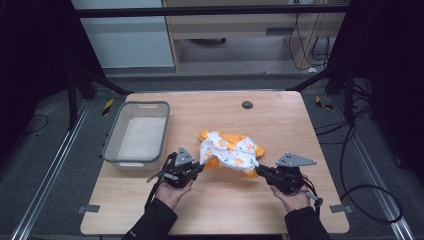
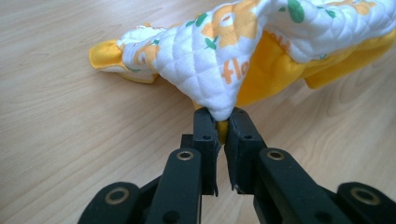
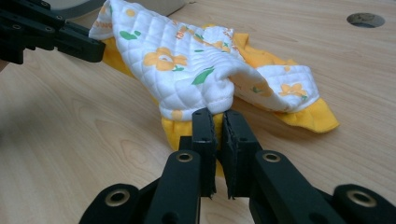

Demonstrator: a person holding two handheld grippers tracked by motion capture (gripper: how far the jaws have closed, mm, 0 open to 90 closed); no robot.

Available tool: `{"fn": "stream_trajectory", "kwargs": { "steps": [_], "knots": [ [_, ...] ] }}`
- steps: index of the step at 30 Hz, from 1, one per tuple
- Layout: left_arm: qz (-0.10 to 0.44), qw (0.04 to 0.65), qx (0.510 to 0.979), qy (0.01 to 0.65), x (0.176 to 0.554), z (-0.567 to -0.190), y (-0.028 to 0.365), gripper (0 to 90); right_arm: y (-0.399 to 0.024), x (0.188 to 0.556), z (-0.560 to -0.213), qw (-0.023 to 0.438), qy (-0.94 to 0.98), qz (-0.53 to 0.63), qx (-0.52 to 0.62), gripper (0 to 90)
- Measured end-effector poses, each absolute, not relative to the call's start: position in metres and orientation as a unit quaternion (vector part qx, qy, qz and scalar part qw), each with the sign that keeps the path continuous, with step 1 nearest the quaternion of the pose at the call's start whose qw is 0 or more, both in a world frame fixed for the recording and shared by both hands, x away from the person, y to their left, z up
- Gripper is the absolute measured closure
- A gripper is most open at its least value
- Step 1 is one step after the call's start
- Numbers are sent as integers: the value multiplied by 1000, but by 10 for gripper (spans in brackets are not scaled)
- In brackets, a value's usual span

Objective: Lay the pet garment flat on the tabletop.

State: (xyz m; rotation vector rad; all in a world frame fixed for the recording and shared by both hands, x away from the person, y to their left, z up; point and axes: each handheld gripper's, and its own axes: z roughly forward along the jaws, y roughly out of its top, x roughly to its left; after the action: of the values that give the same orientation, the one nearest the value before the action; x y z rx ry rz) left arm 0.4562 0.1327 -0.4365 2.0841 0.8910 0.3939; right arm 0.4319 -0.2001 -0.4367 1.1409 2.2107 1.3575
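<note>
A quilted white cloth [image 1: 229,151] with orange flowers and a yellow lining lies crumpled near the middle of the wooden table [image 1: 225,205]. My left gripper [image 1: 200,167] is shut on the cloth's near left corner. In the left gripper view the cloth [image 2: 243,42] rises from the pinched corner between the closed jaws of that gripper [image 2: 223,125]. My right gripper [image 1: 260,171] is shut on the near right corner. In the right gripper view the cloth [image 3: 187,70] drapes away from my right gripper [image 3: 218,120], and the left gripper [image 3: 88,46] holds its far corner.
A grey plastic bin [image 1: 112,145] stands at the table's left side, close behind my left hand. A round dark grommet [image 1: 247,105] sits near the table's far edge. Dark frame posts and loose cables run along both sides of the table.
</note>
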Motion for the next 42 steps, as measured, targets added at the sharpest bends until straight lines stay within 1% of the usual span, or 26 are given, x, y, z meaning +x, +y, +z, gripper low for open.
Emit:
{"fn": "stream_trajectory", "kwargs": {
  "steps": [4, 8, 18, 25, 27, 31, 35, 38, 40, 42],
  "knots": [
    [151, 402, 833, 348, 450, -436, 139, 827, -202, 431, -435, 138, 771, 472, 404, 842],
    [151, 398, 834, 352, 452, -441, 143, 822, -202, 434, -438, 137, 770, 467, 412, 840],
    [151, 394, 825, 375, 474, -457, 137, 810, -200, 457, -455, 170, 757, 441, 451, 814],
    [155, 387, 829, 373, 477, -461, 134, 801, -198, 467, -462, 171, 753, 434, 463, 815],
    [155, 388, 831, 368, 477, -462, 134, 780, -198, 466, -462, 177, 755, 433, 459, 804],
    [160, 381, 832, 369, 475, -465, 132, 694, -198, 466, -465, 183, 756, 431, 457, 787],
    [164, 380, 830, 375, 473, -468, 133, 563, -198, 466, -467, 185, 759, 429, 454, 770],
    [162, 381, 830, 375, 469, -469, 136, 494, -198, 465, -467, 192, 759, 430, 450, 731],
    [156, 380, 831, 375, 466, -470, 137, 460, -198, 464, -467, 191, 759, 431, 449, 720],
    [154, 382, 831, 374, 463, -472, 137, 446, -199, 463, -467, 194, 759, 432, 447, 713]
  ]
}}
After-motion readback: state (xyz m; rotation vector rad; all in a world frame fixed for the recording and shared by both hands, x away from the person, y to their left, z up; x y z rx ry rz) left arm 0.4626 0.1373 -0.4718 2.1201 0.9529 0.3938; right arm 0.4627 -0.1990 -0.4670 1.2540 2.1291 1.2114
